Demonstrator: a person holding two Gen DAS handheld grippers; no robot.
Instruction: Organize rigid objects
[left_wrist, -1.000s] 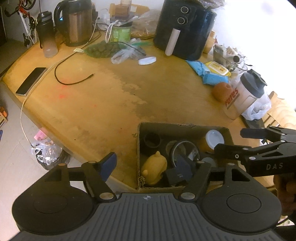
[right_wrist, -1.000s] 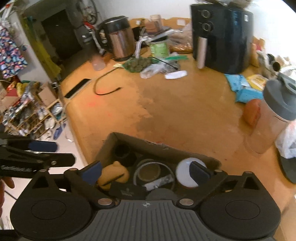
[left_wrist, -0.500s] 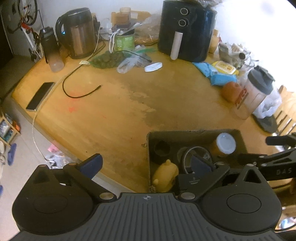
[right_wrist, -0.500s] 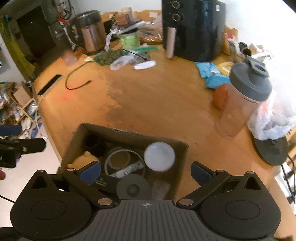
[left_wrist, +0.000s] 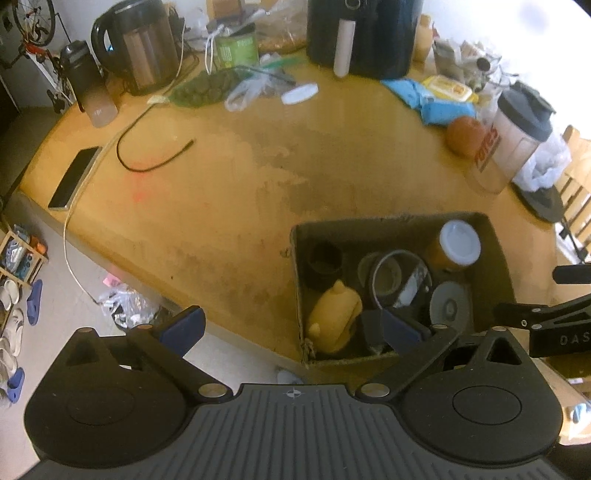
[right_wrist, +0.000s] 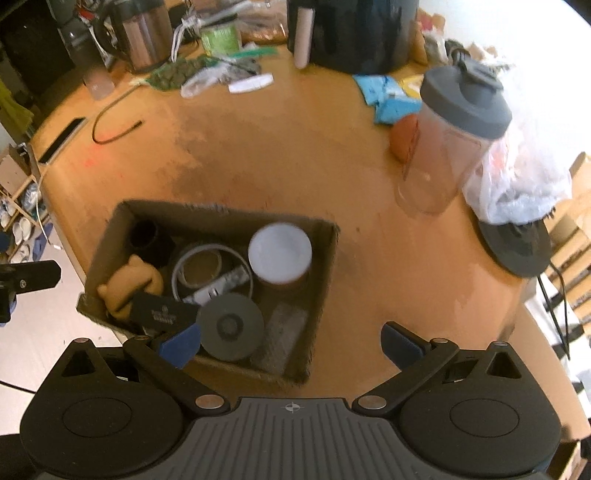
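Note:
A cardboard box (left_wrist: 388, 219) (right_wrist: 221, 210) sits near the table's front edge. It holds a yellow bear-shaped figure (left_wrist: 336, 314) (right_wrist: 129, 284), a black cup (left_wrist: 325, 260), a ring of tape (right_wrist: 199, 269), a jar with a white lid (left_wrist: 460, 242) (right_wrist: 279, 251), a grey disc (right_wrist: 231, 326) and a small black box (right_wrist: 162, 314). My left gripper (left_wrist: 291, 328) is open and empty above the box's near left corner, one finger out past the table edge. My right gripper (right_wrist: 291, 343) is open and empty over the box's near right corner.
A shaker bottle (right_wrist: 454, 133) and a plastic bag (right_wrist: 517, 177) stand to the right of the box. At the back are an air fryer (left_wrist: 362, 33) and a kettle (left_wrist: 136, 48). A phone (left_wrist: 74, 177) and a black cable (left_wrist: 147, 162) lie at the left. Bare wood lies beyond the box.
The left jaws have spread wider and the small black box now lies in the cardboard box. My right gripper has shifted to the right, so the box sits further left in its view.

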